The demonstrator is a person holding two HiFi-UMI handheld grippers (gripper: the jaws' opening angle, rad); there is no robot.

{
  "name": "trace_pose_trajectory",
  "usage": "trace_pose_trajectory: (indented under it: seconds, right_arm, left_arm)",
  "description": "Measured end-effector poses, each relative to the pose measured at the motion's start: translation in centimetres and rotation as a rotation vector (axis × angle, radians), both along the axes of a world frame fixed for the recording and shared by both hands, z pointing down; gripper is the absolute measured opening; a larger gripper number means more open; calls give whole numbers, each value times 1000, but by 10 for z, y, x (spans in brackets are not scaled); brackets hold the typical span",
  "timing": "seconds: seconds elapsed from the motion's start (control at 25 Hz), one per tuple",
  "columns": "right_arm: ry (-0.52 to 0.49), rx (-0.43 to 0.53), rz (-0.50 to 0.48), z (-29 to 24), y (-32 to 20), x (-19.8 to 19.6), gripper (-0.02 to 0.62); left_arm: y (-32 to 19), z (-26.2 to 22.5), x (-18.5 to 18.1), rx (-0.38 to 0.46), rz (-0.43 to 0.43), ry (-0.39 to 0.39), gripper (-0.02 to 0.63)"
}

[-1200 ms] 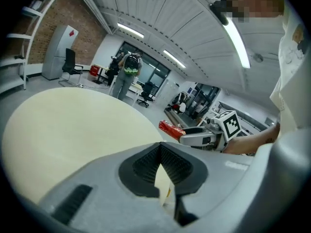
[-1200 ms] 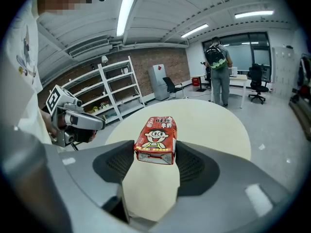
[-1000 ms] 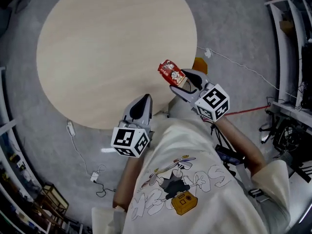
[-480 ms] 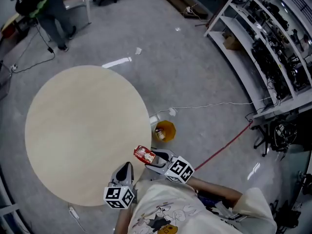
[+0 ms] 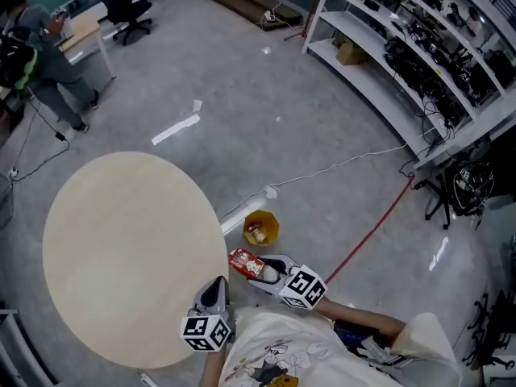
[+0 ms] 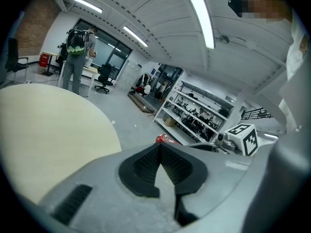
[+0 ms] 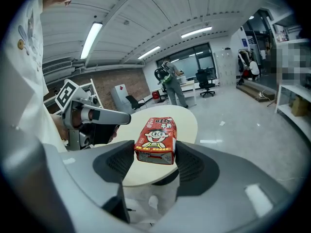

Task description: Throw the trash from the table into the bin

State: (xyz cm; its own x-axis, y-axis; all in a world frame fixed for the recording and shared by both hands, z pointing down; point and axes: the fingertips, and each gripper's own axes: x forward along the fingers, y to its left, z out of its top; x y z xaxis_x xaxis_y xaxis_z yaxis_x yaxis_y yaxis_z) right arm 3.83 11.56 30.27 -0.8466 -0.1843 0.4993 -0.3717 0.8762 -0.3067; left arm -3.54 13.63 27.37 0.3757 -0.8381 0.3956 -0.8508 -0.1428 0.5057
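Note:
A red milk carton (image 5: pixel 244 262) with a cartoon face is pinched between the jaws of my right gripper (image 5: pixel 255 268). In the right gripper view the carton (image 7: pixel 157 140) sits upright between both pads of that gripper (image 7: pixel 155 155). It hangs over the floor just off the round table's edge (image 5: pixel 211 216), a little short of the small yellow bin (image 5: pixel 260 229), which has some trash inside. My left gripper (image 5: pixel 216 290) is shut with nothing in it, beside the right one at the table's edge. In the left gripper view its pads (image 6: pixel 159 154) meet, and the carton (image 6: pixel 166 139) shows beyond them.
A white cable (image 5: pixel 339 166) and a red cable (image 5: pixel 372 234) run over the grey floor by the bin. Metal shelving (image 5: pixel 403 47) lines the right side. A person (image 5: pixel 36 55), a desk and an office chair (image 5: pixel 125 10) are at the far left.
Both grippers have swung off the table top to its edge, toward the yellow bin, the right one still carrying the carton. The head view has lifted, and now takes in the floor and shelves.

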Motion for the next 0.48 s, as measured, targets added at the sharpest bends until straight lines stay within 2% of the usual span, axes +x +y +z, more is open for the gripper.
trace_pose_trajectory:
  seconds: [0.28, 0.48]
  right_arm:
    - [29, -10, 134, 14, -28, 74, 274]
    - [46, -9, 150, 26, -48, 123, 273]
  left_arm:
    - [-38, -4, 64, 12, 84, -15, 8]
    - [-65, 2, 110, -11, 129, -30, 8]
